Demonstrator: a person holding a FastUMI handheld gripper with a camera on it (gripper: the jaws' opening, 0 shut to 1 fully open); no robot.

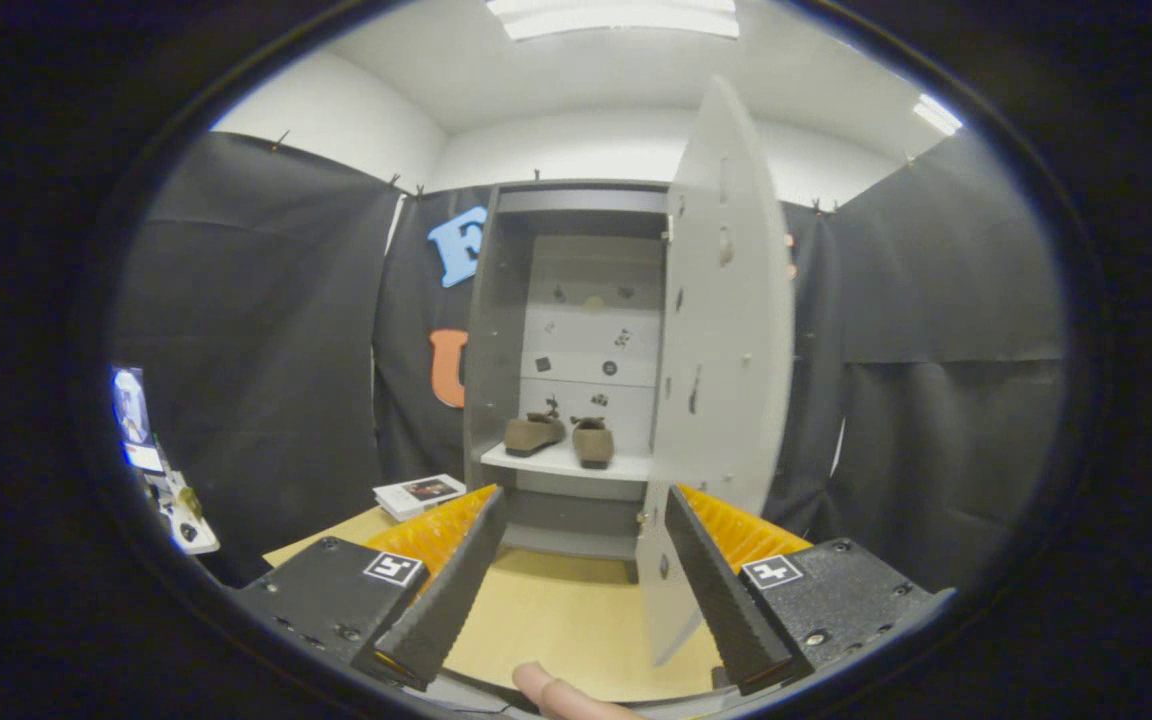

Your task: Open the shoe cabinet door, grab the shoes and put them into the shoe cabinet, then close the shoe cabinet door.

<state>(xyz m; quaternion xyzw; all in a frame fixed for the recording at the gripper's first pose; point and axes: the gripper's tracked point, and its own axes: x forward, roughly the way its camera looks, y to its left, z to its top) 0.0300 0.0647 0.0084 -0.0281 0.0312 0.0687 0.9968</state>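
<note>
The gripper [586,515] hung over the pale wooden surface [556,620], its jaws spread wide and holding nothing, aimed toward the shoe cabinet [496,330] standing at the far edge against the black cloth wall. The cabinet door [726,300] stood open, swung out toward the gripper on the right side, with its lower edge reaching down just beside the right finger. Inside, a pair of brown shoes [558,436] sat side by side on a white shelf [576,464], beyond the fingers and roughly in line with the gap between them; the left shoe was turned sideways, the right one pointed outward. A small booklet [420,493] lay on the surface to the left of the cabinet's base. A fingertip [546,690] showed at the near edge, between the fingers.
</note>
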